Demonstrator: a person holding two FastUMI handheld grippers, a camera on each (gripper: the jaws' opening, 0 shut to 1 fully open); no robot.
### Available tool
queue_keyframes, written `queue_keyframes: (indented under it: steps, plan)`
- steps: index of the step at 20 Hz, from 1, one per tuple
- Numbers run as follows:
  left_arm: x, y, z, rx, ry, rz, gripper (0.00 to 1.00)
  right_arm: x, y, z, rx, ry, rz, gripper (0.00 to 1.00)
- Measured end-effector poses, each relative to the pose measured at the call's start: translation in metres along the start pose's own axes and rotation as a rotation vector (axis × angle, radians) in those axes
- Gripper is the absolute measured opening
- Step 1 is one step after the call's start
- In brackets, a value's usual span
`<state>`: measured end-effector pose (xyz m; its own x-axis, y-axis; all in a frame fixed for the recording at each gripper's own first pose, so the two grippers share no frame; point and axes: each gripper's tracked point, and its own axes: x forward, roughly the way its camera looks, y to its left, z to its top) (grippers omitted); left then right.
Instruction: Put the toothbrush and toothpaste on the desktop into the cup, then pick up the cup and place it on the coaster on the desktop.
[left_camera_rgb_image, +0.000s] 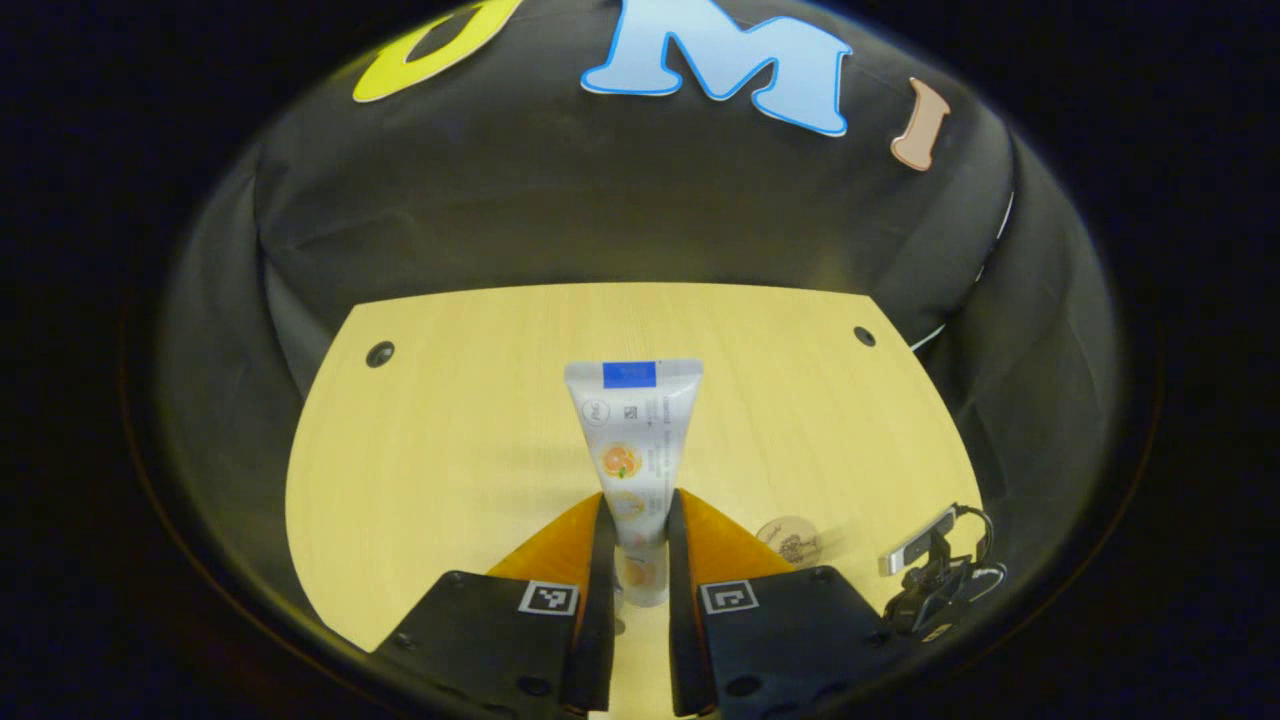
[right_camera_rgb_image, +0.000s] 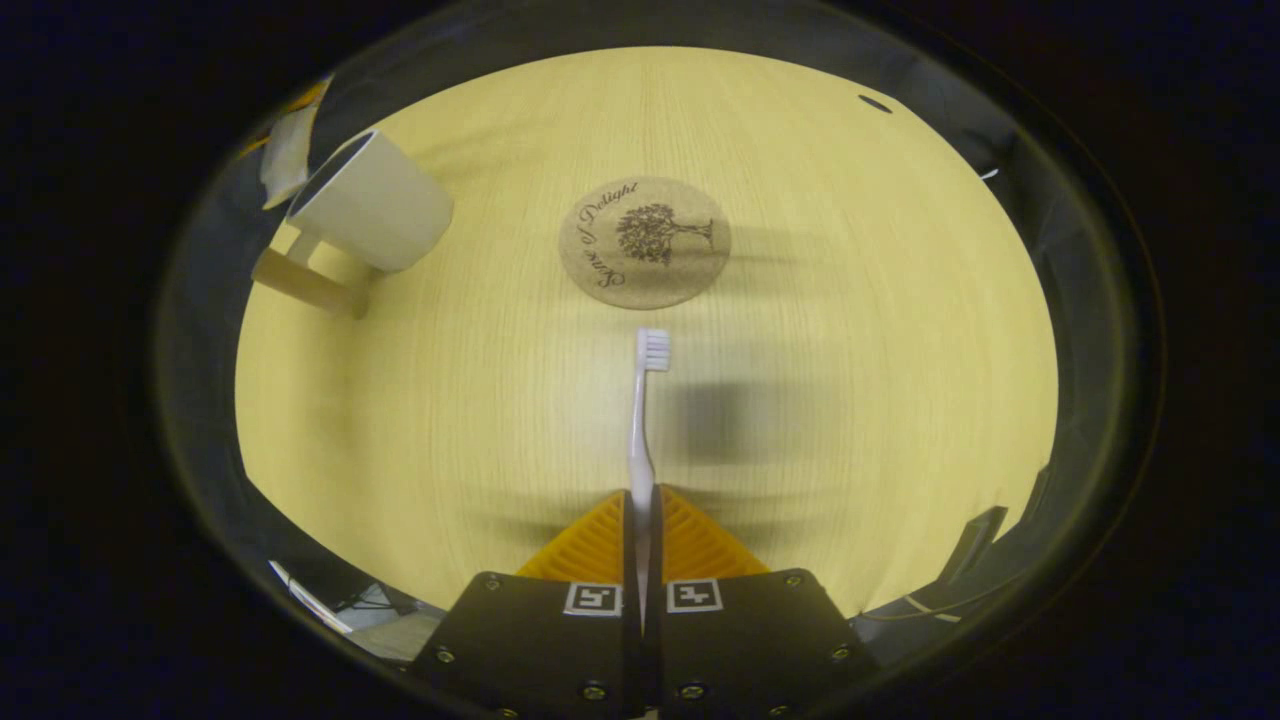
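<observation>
A white toothpaste tube (left_camera_rgb_image: 635, 440) with a blue patch and an orange picture stands up between the fingers of my left gripper (left_camera_rgb_image: 637, 520), which is shut on its lower end above the pale wooden desktop (left_camera_rgb_image: 450, 450). In the right gripper view a white toothbrush (right_camera_rgb_image: 645, 400) points away, bristles far, with my right gripper (right_camera_rgb_image: 641, 500) shut on its handle. Beyond the bristles lies a round cork coaster (right_camera_rgb_image: 645, 242) with a tree print. A white cup (right_camera_rgb_image: 372, 212) with a tan handle sits at the far left. The coaster (left_camera_rgb_image: 790, 540) also appears small at the lower right in the left gripper view.
A small camera on a stand with cables (left_camera_rgb_image: 930, 570) sits at the desktop's right edge in the left gripper view. Two dark holes (left_camera_rgb_image: 380, 353) mark the desktop's far corners. Black cloth walls close in the booth behind the desk.
</observation>
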<state>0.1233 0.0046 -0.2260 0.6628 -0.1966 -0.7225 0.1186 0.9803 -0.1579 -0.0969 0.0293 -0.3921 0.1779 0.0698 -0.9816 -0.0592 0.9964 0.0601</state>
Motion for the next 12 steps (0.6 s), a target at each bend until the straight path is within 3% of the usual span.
queue_keyframes:
  steps: [5, 12]
  plan:
    - [0.026, 0.008, -0.013, 0.036, 0.003, 0.014, 0.30, -0.004, -0.002, 0.003, 0.041, -0.029, 0.015, 0.02]
    - [0.043, 0.015, -0.030, 0.059, 0.030, 0.041, 0.30, -0.044, -0.006, 0.044, 0.114, -0.183, 0.042, 0.02]
